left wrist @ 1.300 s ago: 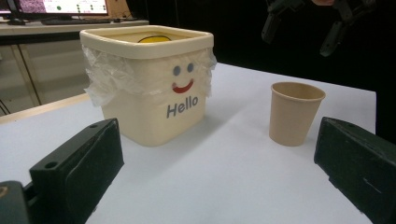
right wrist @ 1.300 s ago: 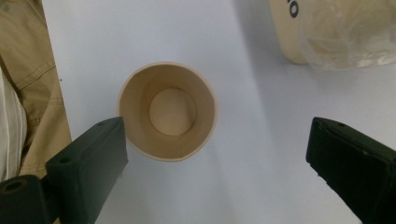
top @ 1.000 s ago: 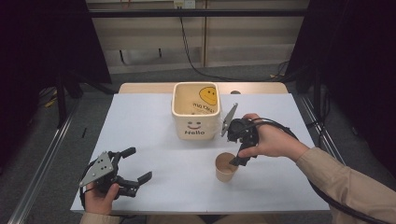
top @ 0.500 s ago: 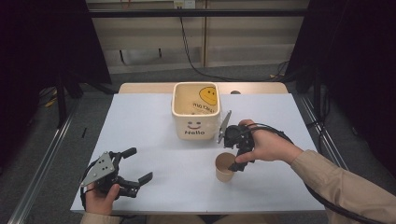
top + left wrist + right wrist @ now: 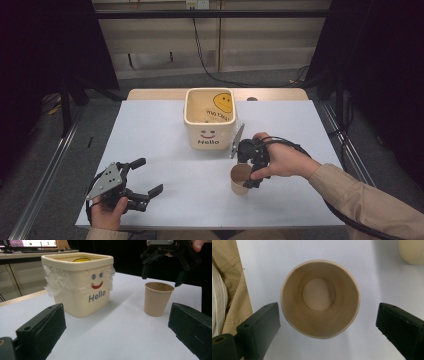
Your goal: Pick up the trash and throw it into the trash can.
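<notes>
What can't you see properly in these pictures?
- What is inside the Hello tub: the left gripper view sits too low and its rim hides the inside.
- The writing inside the tub: too small in the high view.
- The paper cup's outside: the right gripper view looks straight down into it.

Cream tub with a smiley and "Hello" stands on the white worktop, paper cup beside it, right hand-held gripper spread wide above.
</notes>
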{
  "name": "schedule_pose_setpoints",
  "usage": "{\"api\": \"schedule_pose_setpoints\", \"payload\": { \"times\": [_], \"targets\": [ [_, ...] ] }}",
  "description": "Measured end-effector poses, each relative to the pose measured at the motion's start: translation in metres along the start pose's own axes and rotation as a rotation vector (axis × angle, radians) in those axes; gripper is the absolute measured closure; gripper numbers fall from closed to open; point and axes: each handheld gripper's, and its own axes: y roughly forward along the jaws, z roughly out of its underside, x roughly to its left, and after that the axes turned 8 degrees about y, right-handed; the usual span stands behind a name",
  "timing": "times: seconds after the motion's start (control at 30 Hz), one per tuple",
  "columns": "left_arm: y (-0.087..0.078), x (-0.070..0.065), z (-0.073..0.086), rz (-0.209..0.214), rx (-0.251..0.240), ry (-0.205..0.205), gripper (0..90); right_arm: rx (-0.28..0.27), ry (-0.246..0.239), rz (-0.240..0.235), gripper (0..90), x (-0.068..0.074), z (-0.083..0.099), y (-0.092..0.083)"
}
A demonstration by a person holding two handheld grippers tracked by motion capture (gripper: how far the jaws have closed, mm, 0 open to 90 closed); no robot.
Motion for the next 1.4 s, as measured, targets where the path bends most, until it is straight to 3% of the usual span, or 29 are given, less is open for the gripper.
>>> {"api": "schedule_pose_setpoints", "payload": {
  "times": [0.23, 0.47, 0.83, 1.03, 1.13, 1.17, 1.4],
  "targets": [
    [0.001, 0.000, 0.000, -0.001, -0.001, -0.005, 1.2, 0.006, -0.007, -0.016, 5.9, 0.003, -0.002, 0.006],
    [0.001, 0.000, 0.001, -0.001, -0.005, -0.009, 1.2, 0.014, -0.020, -0.022, 14.0, 0.005, -0.003, 0.013],
    [0.001, 0.000, 0.001, 0.004, 0.004, -0.007, 1.2, 0.033, -0.037, -0.020, 18.7, 0.006, -0.009, 0.014],
    [0.001, -0.001, 0.001, 0.003, 0.004, -0.011, 1.2, 0.042, -0.043, -0.029, 19.0, 0.004, -0.009, 0.009],
    [0.001, 0.000, 0.001, 0.005, 0.005, -0.007, 1.3, 0.035, -0.015, -0.025, 19.0, 0.004, -0.009, 0.002],
    [0.001, 0.000, 0.001, 0.007, 0.006, -0.004, 1.3, 0.034, -0.035, -0.028, 19.1, 0.002, -0.010, -0.001],
    [0.001, -0.001, 0.001, -0.002, 0.000, -0.010, 1.3, 0.038, -0.014, -0.038, 19.3, -0.003, -0.010, -0.018]
  ]
}}
